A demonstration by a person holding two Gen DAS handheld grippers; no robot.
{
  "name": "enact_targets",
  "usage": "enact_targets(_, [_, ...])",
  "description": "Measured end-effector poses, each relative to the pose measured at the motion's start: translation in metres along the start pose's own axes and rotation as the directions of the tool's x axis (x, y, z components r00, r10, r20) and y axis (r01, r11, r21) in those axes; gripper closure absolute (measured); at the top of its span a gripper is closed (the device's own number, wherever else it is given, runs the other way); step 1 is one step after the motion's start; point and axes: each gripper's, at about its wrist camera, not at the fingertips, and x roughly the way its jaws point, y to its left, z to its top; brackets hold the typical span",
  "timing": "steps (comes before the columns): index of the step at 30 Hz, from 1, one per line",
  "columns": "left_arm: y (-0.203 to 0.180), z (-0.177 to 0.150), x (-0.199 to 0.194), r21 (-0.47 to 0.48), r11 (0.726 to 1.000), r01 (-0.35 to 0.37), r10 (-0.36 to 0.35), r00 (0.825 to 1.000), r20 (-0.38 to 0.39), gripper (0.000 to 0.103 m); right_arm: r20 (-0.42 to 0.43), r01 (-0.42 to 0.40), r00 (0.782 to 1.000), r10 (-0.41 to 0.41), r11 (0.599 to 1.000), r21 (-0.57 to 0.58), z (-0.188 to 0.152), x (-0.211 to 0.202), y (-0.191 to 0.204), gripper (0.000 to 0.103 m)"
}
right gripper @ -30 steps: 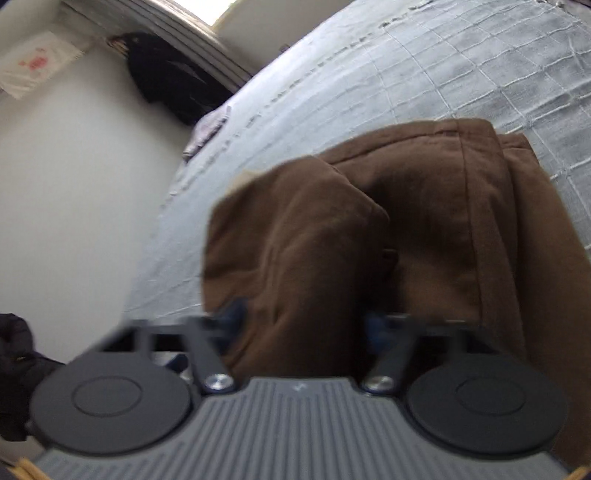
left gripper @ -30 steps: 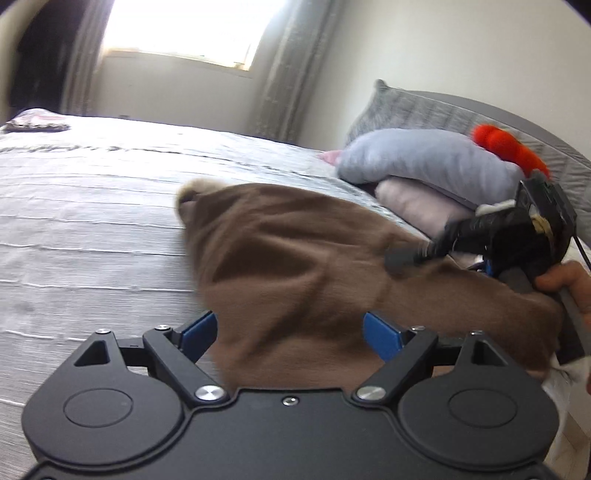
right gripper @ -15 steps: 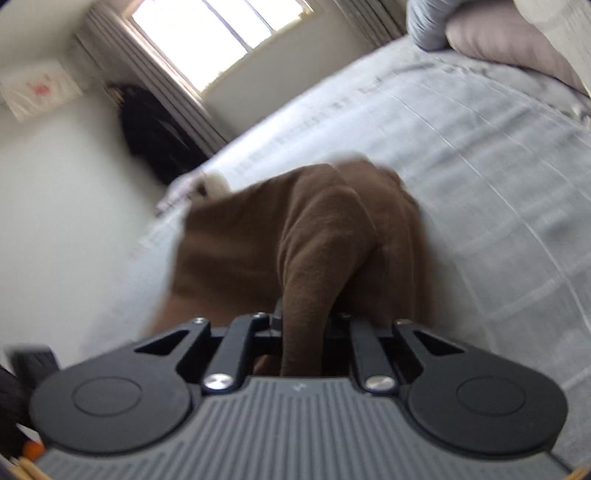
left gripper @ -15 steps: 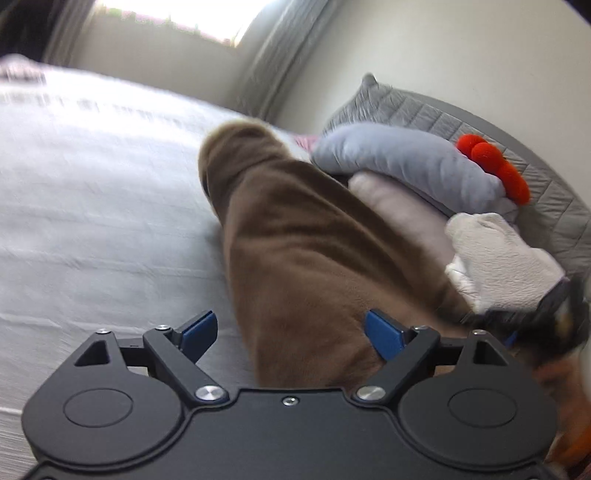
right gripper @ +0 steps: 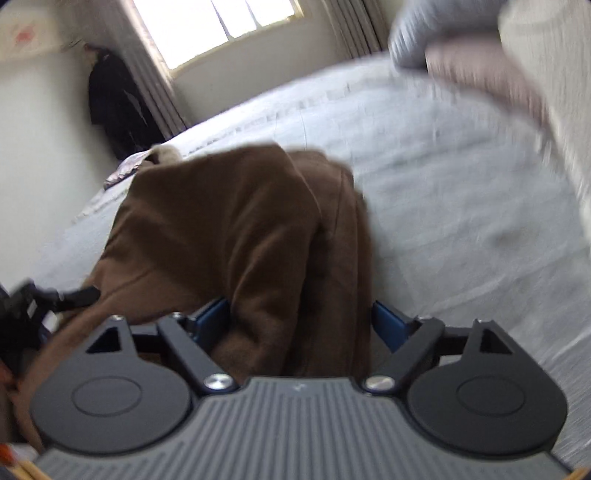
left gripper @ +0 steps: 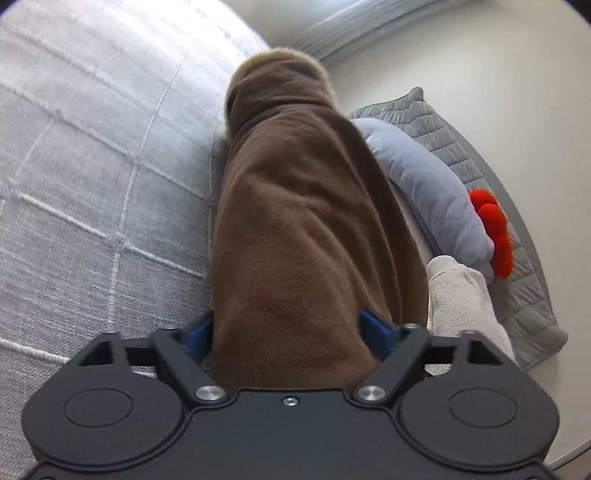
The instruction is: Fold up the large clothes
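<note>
A brown fleecy garment (left gripper: pixel 303 221) lies bunched on the grey bedspread (left gripper: pixel 92 184), its pale-lined end pointing away from me. My left gripper (left gripper: pixel 286 328) has a thick bundle of it between its blue pads. Those jaws are closing, and the cloth fills the gap and touches both pads. In the right wrist view the garment (right gripper: pixel 229 229) spreads left, with one fold running back between my right gripper's (right gripper: pixel 299 321) pads. Those jaws are opening and stand clear of the fold. The left gripper's finger (right gripper: pixel 85 293) shows at the garment's left edge.
Beside the garment sit a blue-grey pillow (left gripper: pixel 424 184), a red plush thing (left gripper: pixel 493 232), a white fleecy item (left gripper: pixel 461 295) and a grey quilted cushion (left gripper: pixel 532 280). The right view shows a window (right gripper: pixel 221 29), dark clothes hanging (right gripper: pixel 118 107) and bedspread (right gripper: pixel 443 184) to the right.
The right jaws, pinched on a fold before, have spread apart. The left jaws have narrowed onto the bundle and that view has rolled. The garment has come down onto the bed.
</note>
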Motion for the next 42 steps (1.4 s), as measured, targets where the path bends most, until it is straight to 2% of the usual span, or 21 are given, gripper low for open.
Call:
enact_targets(1, [-0.003, -0.002, -0.005, 0.0, 1.0, -0.006, 0.006, 1.0, 0.012, 0.041, -0.016, -0.075, 0.997, 0.077, 0.993, 0.09, 0.0, 0.006, -0.01, 0.035])
enact_targets(2, [-0.005, -0.004, -0.01, -0.005, 1.0, -0.004, 0.004, 1.0, 0.022, 0.044, -0.012, -0.106, 0.994, 0.109, 0.987, 0.123, -0.001, 0.009, -0.013, 0.037])
enact_targets(4, [-0.008, -0.005, -0.02, -0.022, 1.0, 0.0, 0.001, 1.0, 0.028, 0.049, 0.003, -0.131, 0.991, 0.132, 0.984, 0.119, -0.005, 0.007, -0.004, 0.041])
enact_targets(6, [-0.012, -0.007, -0.032, -0.007, 1.0, -0.005, 0.005, 1.0, 0.027, 0.05, 0.015, -0.158, 0.987, 0.157, 0.98, 0.122, -0.009, 0.004, 0.011, 0.042])
enact_targets(8, [-0.017, -0.005, -0.044, 0.031, 0.999, -0.018, 0.017, 1.0, 0.02, 0.05, 0.008, -0.146, 0.989, 0.146, 0.985, 0.089, -0.009, 0.002, 0.032, 0.042])
enact_targets(13, [-0.02, 0.019, -0.092, 0.108, 0.989, -0.097, 0.091, 0.994, 0.059, 0.05, -0.057, -0.171, 0.983, 0.173, 0.985, 0.036, -0.017, 0.02, 0.095, 0.042])
enact_targets(16, [-0.009, 0.038, -0.129, 0.144, 0.975, -0.169, 0.153, 0.981, 0.117, 0.05, -0.091, -0.215, 0.973, 0.214, 0.977, 0.001, -0.028, 0.044, 0.138, 0.042])
enact_targets(20, [0.019, 0.059, -0.164, 0.143, 0.958, -0.247, 0.226, 0.962, 0.151, 0.05, -0.127, -0.242, 0.964, 0.235, 0.969, -0.045, -0.038, 0.074, 0.185, 0.043])
enact_targets(23, [0.042, 0.064, -0.172, 0.089, 0.956, -0.281, 0.267, 0.953, 0.142, 0.047, -0.145, -0.208, 0.969, 0.198, 0.977, -0.052, -0.04, 0.091, 0.199, 0.043])
enact_targets(25, [0.054, 0.061, -0.168, 0.037, 0.95, -0.311, 0.304, 0.945, 0.123, 0.036, -0.145, -0.175, 0.976, 0.162, 0.981, -0.085, -0.042, 0.094, 0.2, 0.041])
enact_targets(27, [0.055, 0.052, -0.166, 0.069, 0.934, -0.35, 0.337, 0.929, 0.151, 0.03, -0.144, -0.164, 0.978, 0.148, 0.98, -0.111, -0.041, 0.093, 0.197, 0.037])
enact_targets(30, [0.047, 0.047, -0.169, 0.099, 0.923, -0.372, 0.35, 0.918, 0.186, 0.029, -0.131, -0.154, 0.982, 0.137, 0.98, -0.127, -0.04, 0.086, 0.191, 0.033])
enact_targets(32, [0.037, 0.046, -0.176, 0.123, 0.898, -0.422, 0.393, 0.896, 0.205, 0.029, -0.111, -0.142, 0.986, 0.125, 0.977, -0.156, -0.046, 0.074, 0.198, 0.03])
enact_targets(34, [0.026, 0.04, -0.185, 0.19, 0.859, -0.476, 0.424, 0.868, 0.26, 0.029, -0.083, -0.121, 0.991, 0.107, 0.973, -0.196, -0.046, 0.06, 0.202, 0.03])
enact_targets(37, [0.001, 0.028, -0.203, 0.321, 0.809, -0.493, 0.37, 0.851, 0.373, 0.029, -0.023, -0.091, 0.996, 0.089, 0.96, -0.265, -0.048, 0.041, 0.216, 0.029])
enact_targets(39, [-0.014, 0.02, -0.209, 0.387, 0.788, -0.479, 0.327, 0.858, 0.396, 0.029, 0.051, -0.075, 0.994, 0.098, 0.94, -0.334, -0.049, 0.023, 0.227, 0.028])
enact_targets(42, [-0.03, 0.01, -0.204, 0.468, 0.77, -0.434, 0.286, 0.89, 0.356, 0.032, 0.111, -0.092, 0.983, 0.148, 0.911, -0.402, -0.055, 0.0, 0.244, 0.026])
